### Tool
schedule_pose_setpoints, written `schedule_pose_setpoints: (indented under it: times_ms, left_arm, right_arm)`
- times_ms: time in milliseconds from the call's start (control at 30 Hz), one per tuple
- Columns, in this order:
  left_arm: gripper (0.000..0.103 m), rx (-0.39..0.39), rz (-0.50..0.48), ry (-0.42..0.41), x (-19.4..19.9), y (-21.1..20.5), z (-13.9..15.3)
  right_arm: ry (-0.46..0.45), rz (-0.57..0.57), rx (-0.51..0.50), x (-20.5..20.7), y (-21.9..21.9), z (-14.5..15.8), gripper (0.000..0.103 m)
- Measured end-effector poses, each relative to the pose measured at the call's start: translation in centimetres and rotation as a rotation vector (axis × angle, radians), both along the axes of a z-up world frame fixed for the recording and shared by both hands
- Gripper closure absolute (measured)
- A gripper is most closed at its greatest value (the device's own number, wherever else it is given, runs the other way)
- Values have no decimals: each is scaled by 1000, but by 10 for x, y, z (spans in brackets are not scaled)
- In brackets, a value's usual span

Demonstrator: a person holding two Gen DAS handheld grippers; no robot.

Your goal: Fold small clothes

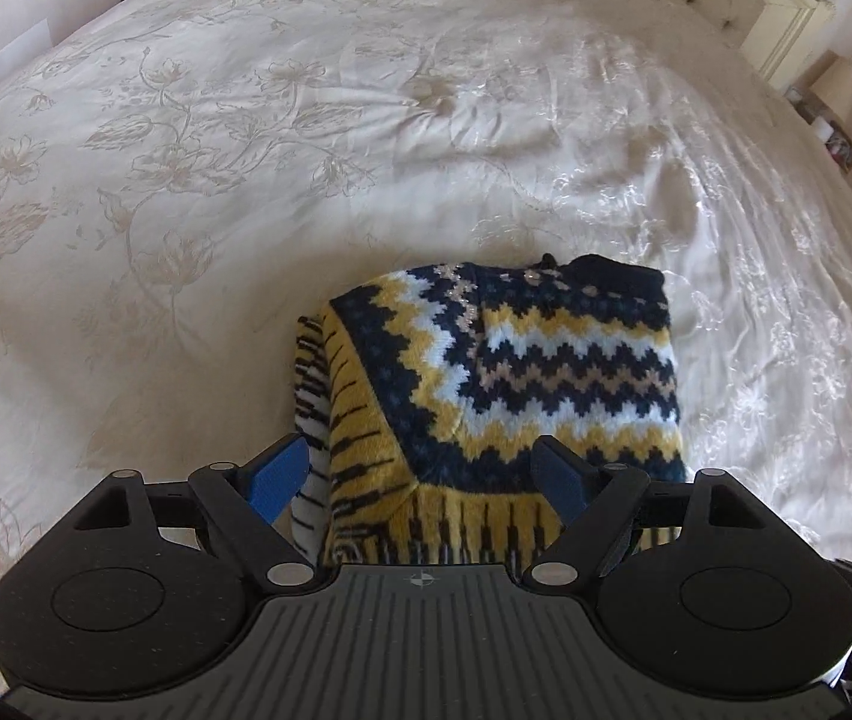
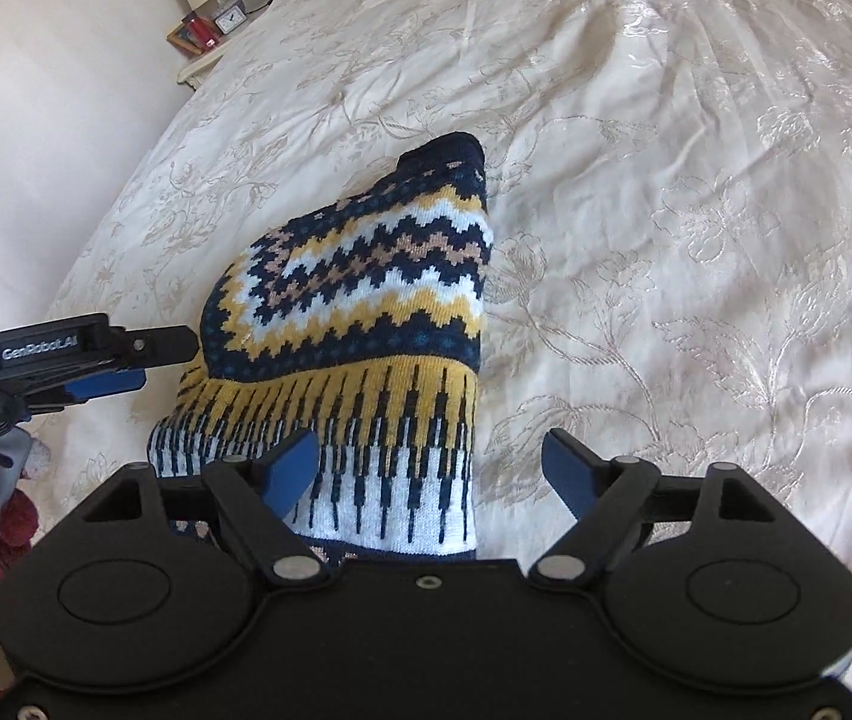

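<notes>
While the folded knit sweater (image 1: pixel 504 372) lies on the cream bedspread (image 1: pixel 186 180), near its closest edge, I hold both tongs above the sweater's near hem. My left gripper (image 1: pixel 426 474) is spread wide, gripping nothing. My right gripper (image 2: pixel 426 468) is released too, its blue fingers (image 2: pixel 291 471) apart over the white fringe band.

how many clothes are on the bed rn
1: a folded zigzag-knit sweater on the cream bedspread, just ahead of both open grippers. Anything beneath it would be hidden.
</notes>
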State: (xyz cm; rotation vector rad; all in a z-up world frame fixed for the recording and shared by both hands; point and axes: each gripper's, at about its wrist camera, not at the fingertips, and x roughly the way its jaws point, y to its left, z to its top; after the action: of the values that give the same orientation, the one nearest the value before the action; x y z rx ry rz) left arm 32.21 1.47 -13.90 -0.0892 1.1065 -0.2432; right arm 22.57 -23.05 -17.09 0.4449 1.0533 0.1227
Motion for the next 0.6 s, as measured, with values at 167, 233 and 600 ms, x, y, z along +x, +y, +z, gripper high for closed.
schedule_pose_setpoints:
  times_ms: [167, 233, 600]
  left_arm:
    - [21, 111, 52, 93, 11, 12, -44]
    - [19, 56, 88, 134, 5, 27, -60]
    - [15, -31, 147, 133, -15, 48, -64]
  right_arm:
    - [2, 13, 0, 11, -4, -6, 20]
    - [1, 18, -4, 18, -8, -8, 19]
    - [-1, -16, -14, 81, -28, -26, 19]
